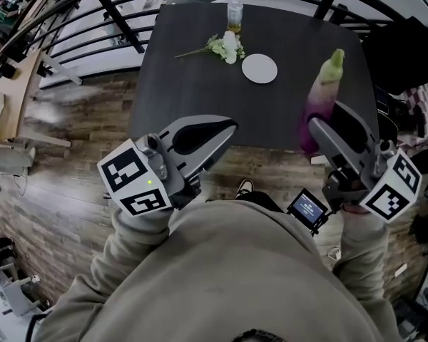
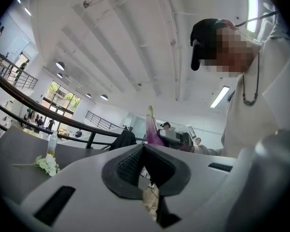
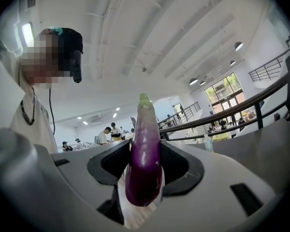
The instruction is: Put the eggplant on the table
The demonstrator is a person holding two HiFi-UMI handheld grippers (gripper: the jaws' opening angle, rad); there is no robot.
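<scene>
My right gripper (image 1: 315,130) is shut on a purple eggplant (image 1: 321,95) with a pale green cap, held upright by its lower end. In the right gripper view the eggplant (image 3: 144,163) stands between the two dark pads, and the right gripper (image 3: 145,154) clamps it from both sides. It hangs over the right front part of the dark table (image 1: 192,91). At the table's front edge my left gripper (image 1: 217,132) is shut with nothing in it. In the left gripper view the left gripper (image 2: 144,150) has its pads meeting, and the eggplant (image 2: 152,127) shows beyond.
On the table lie a sprig of white flowers (image 1: 227,47), a small white plate (image 1: 260,68) and a clear bottle (image 1: 234,14) at the far edge. A black railing (image 1: 93,20) curves behind the table. Wooden floor (image 1: 71,134) lies to the left, with dark bags at the right.
</scene>
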